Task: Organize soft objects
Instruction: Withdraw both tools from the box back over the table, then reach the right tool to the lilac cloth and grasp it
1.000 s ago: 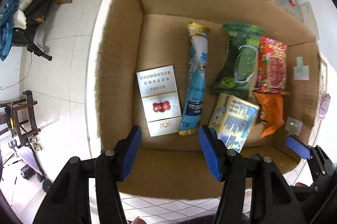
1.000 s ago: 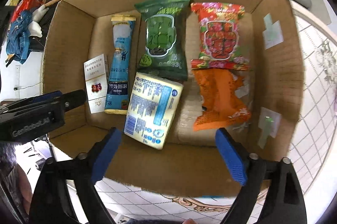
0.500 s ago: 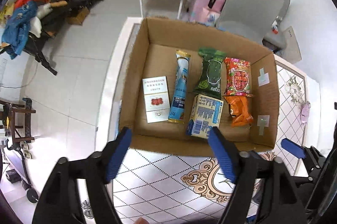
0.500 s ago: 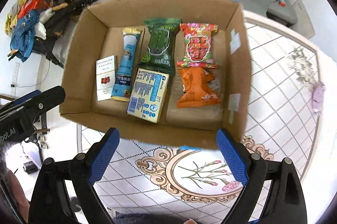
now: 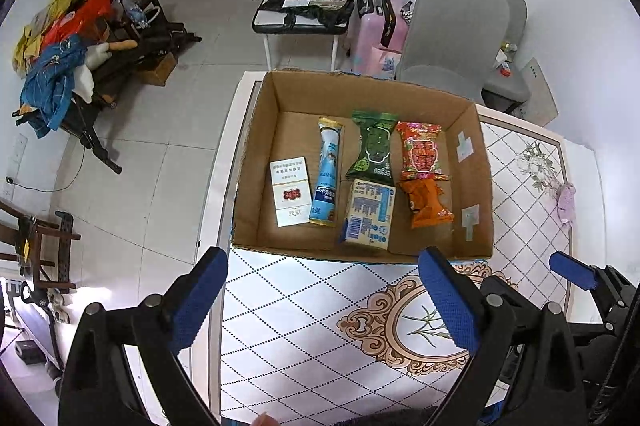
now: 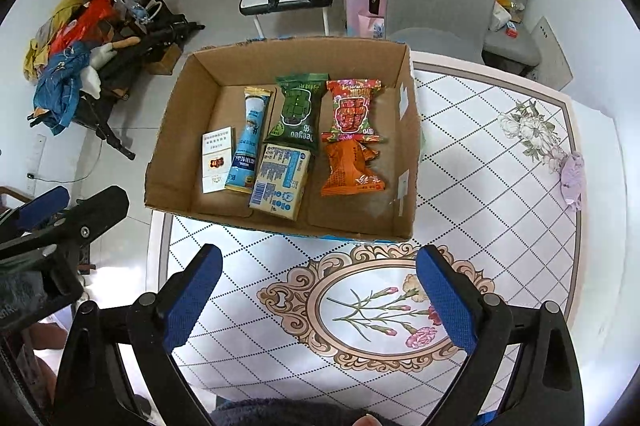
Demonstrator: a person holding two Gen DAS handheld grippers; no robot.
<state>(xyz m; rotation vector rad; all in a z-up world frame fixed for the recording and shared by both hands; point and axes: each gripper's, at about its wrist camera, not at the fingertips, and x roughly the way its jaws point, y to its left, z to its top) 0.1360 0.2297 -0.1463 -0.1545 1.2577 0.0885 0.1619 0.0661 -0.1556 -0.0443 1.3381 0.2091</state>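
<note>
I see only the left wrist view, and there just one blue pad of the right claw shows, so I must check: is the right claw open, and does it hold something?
Observer: In the right wrist view the right claw is open. Both pads stand wide apart with nothing between them, above the table and short of the cardboard box.
Operator: Thank you. In my view the oval ornament on the table is half covered. What is painted inside it?
Observer: Pink carnations on green stems.
</note>
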